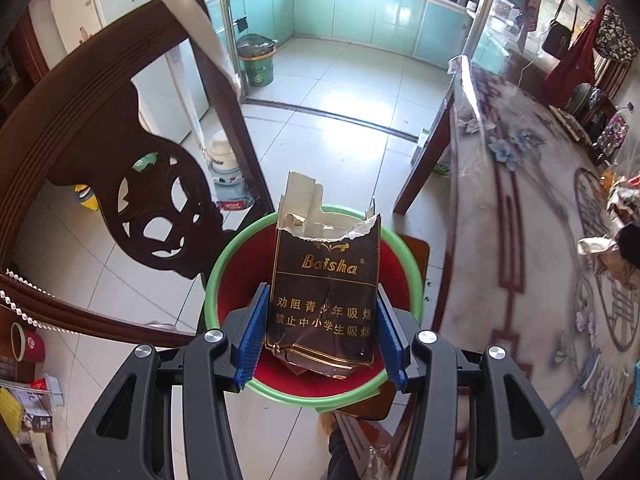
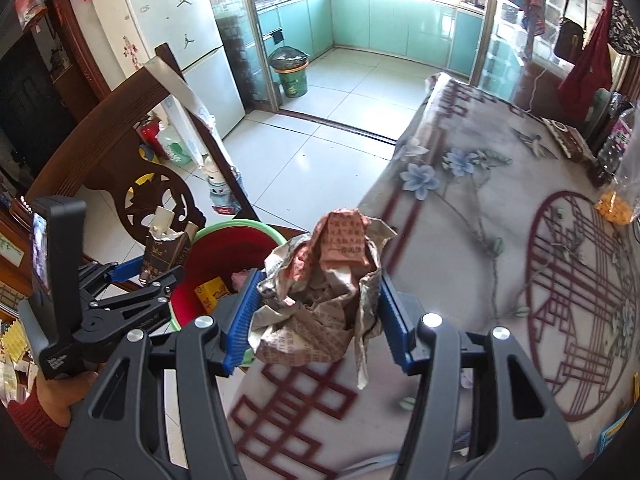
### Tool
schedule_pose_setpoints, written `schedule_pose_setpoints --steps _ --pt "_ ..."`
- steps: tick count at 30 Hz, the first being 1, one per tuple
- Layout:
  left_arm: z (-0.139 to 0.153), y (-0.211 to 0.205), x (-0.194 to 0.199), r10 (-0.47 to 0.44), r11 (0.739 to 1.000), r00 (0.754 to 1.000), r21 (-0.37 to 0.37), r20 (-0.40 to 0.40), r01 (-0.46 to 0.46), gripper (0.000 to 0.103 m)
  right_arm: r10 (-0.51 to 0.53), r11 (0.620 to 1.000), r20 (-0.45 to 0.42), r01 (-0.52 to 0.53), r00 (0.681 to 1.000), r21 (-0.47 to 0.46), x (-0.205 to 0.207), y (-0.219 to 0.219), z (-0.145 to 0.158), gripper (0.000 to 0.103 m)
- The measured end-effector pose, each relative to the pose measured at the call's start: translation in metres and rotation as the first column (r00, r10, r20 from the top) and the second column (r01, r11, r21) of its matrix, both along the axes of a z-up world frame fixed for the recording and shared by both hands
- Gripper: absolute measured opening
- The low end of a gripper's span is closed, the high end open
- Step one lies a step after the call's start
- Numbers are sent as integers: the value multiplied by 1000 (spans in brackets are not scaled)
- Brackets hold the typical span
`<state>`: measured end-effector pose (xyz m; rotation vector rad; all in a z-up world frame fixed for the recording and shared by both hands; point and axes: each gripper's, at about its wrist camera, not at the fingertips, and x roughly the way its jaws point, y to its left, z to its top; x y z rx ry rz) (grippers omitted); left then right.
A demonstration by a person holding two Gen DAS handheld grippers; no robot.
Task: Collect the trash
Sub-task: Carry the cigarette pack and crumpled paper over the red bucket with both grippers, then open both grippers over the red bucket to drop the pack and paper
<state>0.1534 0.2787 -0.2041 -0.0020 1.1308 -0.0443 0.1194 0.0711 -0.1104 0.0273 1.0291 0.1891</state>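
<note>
My left gripper (image 1: 320, 328) is shut on a torn dark brown cigarette pack (image 1: 325, 280) with gold lettering, held upright right above a red bucket with a green rim (image 1: 224, 256). The same pack (image 2: 164, 252) and left gripper (image 2: 132, 274) show at the left of the right wrist view, over the bucket (image 2: 236, 226), which holds a yellow box (image 2: 210, 294). My right gripper (image 2: 316, 316) is shut on a crumpled wad of printed paper (image 2: 320, 288), above the table's edge and just right of the bucket.
A carved dark wooden chair (image 1: 100, 152) stands left of the bucket. The table (image 2: 500, 240) has a flowered plastic cover, with more wrappers (image 1: 612, 248) at its right. A green waste bin (image 1: 256, 60) stands at the kitchen doorway. A hand (image 2: 60, 396) in a red sleeve holds the left gripper.
</note>
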Motion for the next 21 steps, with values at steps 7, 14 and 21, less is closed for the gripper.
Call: schedule_pose_setpoints --steps 7,14,21 --pt "-26 21 5 35 999 997 4 -67 -35 46 64 998 -29 -64 998 5 14 33 -11 55" --pt "-44 36 15 59 998 992 -26 -115 -63 45 102 995 -61 -102 993 3 28 55 -24 55" --pt "-49 48 27 88 995 988 -42 -126 -94 45 124 992 -89 -121 988 34 44 69 -36 55"
